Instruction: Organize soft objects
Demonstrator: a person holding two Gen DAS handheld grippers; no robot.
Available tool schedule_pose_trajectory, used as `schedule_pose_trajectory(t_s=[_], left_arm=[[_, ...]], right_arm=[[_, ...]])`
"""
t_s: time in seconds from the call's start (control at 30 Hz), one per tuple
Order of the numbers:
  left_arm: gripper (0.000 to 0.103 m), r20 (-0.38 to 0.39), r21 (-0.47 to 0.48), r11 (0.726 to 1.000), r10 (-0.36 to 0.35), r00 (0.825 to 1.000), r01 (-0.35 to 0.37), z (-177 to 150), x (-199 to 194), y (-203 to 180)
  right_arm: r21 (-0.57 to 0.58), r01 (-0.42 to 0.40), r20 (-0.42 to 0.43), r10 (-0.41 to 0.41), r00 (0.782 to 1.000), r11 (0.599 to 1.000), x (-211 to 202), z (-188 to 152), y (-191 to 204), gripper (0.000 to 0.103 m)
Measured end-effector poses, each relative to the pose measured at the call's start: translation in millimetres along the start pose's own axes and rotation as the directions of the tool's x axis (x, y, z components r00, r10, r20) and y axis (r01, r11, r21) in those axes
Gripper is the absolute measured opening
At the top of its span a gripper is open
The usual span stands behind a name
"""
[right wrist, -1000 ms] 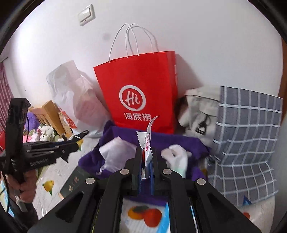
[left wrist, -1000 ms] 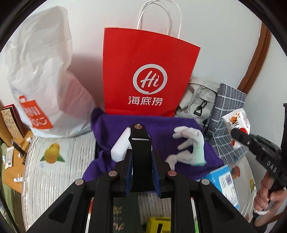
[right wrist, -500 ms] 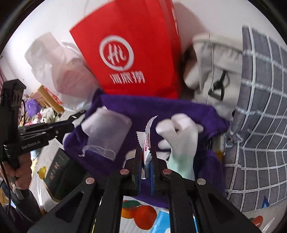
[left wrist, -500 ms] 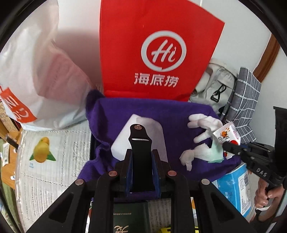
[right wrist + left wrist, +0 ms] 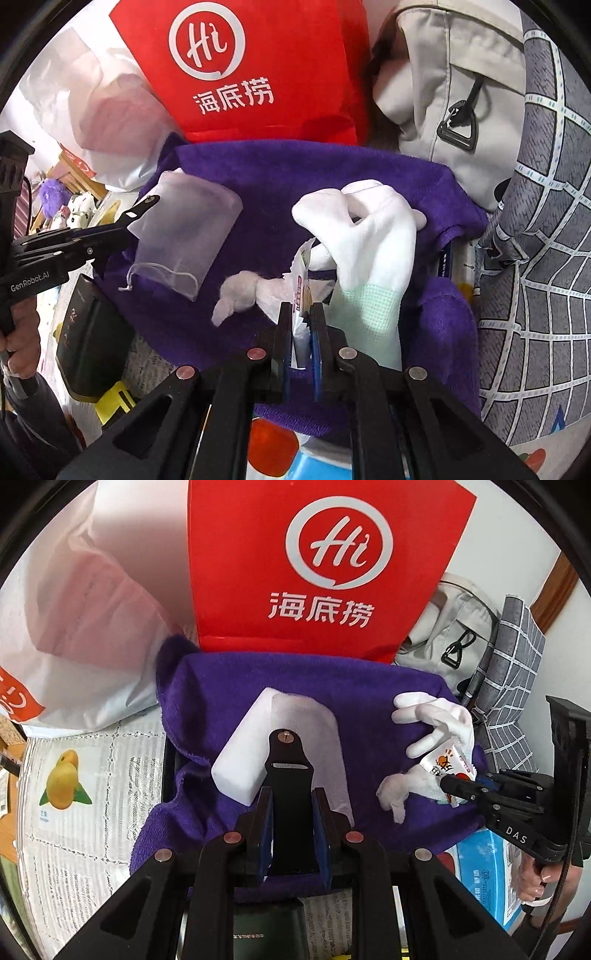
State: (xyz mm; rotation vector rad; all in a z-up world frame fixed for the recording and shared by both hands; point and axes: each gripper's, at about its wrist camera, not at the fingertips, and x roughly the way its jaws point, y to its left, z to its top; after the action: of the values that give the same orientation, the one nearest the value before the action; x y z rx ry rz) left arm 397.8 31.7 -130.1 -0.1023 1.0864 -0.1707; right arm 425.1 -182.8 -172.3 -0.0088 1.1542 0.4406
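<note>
Your right tool [image 5: 300, 314] is clamped on a small printed snack packet [image 5: 301, 280] over the purple towel [image 5: 332, 686], beside the white glove [image 5: 373, 236]. Your left tool [image 5: 290, 805] grips a black strap [image 5: 288, 760]. A red paper bag [image 5: 321, 554] leans against the white wall [image 5: 517, 528].

Red bag [image 5: 325, 565] upright at back, white "Hi" logo. White plastic bag [image 5: 74, 602] just left of it. Grey backpack [image 5: 454, 85] to its right, checked cloth [image 5: 546, 258] beside that. Table cover [image 5: 85, 775] printed with yellow fruit. Dark book [image 5: 92, 343] at left. Blue box [image 5: 487, 871] at lower right.
</note>
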Motion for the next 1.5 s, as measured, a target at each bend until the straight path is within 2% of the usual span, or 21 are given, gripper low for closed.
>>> schedule_pose_trajectory(t_s=[0.27,0.33,0.4,0.5,0.6,0.67,0.73,0.8,0.93,1.03,1.2,1.27,1.43,1.5], left_arm=[[0.02,-0.014,0.011,1.0,0.021,1.0,-0.02,0,5,-1],[0.02,-0.018,0.006,1.0,0.024,1.0,-0.024,1,6,0],[0.027,-0.018,0.004,0.999,0.033,0.999,-0.033,1,6,1],[0.03,-0.008,-0.001,0.998,0.06,0.998,-0.06,2,4,3],[0.03,0.003,-0.011,0.999,0.049,0.999,-0.049,2,-2,6],[0.031,0.011,-0.013,0.999,0.04,0.999,-0.04,2,-5,7],[0.039,0.023,-0.01,0.999,0.036,0.999,-0.036,2,-9,6],[0.042,0.032,-0.002,1.0,0.03,0.999,-0.03,2,-13,3],[0.042,0.056,0.021,0.999,0.03,0.998,-0.031,1,-22,-4],[0.042,0.072,0.031,0.999,0.026,0.997,-0.028,1,-30,-7],[0.045,0.095,0.032,0.999,0.003,0.995,-0.006,1,-44,-8],[0.046,0.108,0.037,0.999,0.0,0.994,-0.004,0,-49,-12],[0.047,0.122,0.072,0.997,-0.031,0.992,0.022,-2,-59,-24],[0.048,0.129,0.088,0.996,-0.045,0.991,0.033,-3,-64,-29]], right_arm=[[-0.006,0.027,0.001,-0.027,1.0,1.0,-3,1,0,0.016],[-0.017,0.04,0.011,-0.04,0.999,0.999,-8,0,2,0.031],[-0.028,0.057,0.03,-0.056,0.998,0.998,-13,0,6,0.045],[-0.042,0.071,0.045,-0.069,0.997,0.997,-22,0,8,0.046],[-0.045,0.069,0.071,-0.066,0.995,0.997,-34,1,10,0.047],[-0.049,0.067,0.098,-0.062,0.993,0.997,-46,1,16,0.054],[-0.07,0.067,0.136,-0.057,0.989,0.995,-61,-1,25,0.066],[-0.105,0.075,0.177,-0.056,0.983,0.992,-75,-3,38,0.071],[-0.157,0.11,0.246,-0.069,0.967,0.981,-99,-15,67,0.075],[-0.174,0.109,0.256,-0.062,0.965,0.979,-109,-36,78,0.076],[-0.154,0.122,0.208,-0.089,0.974,0.98,-115,-98,85,0.076],[-0.112,0.105,0.181,-0.083,0.98,0.988,-117,-126,84,0.076],[0.053,0.039,0.174,-0.048,0.983,0.998,-121,-189,79,0.076],[0.087,0.032,0.173,-0.047,0.984,0.996,-118,-206,78,0.077]])
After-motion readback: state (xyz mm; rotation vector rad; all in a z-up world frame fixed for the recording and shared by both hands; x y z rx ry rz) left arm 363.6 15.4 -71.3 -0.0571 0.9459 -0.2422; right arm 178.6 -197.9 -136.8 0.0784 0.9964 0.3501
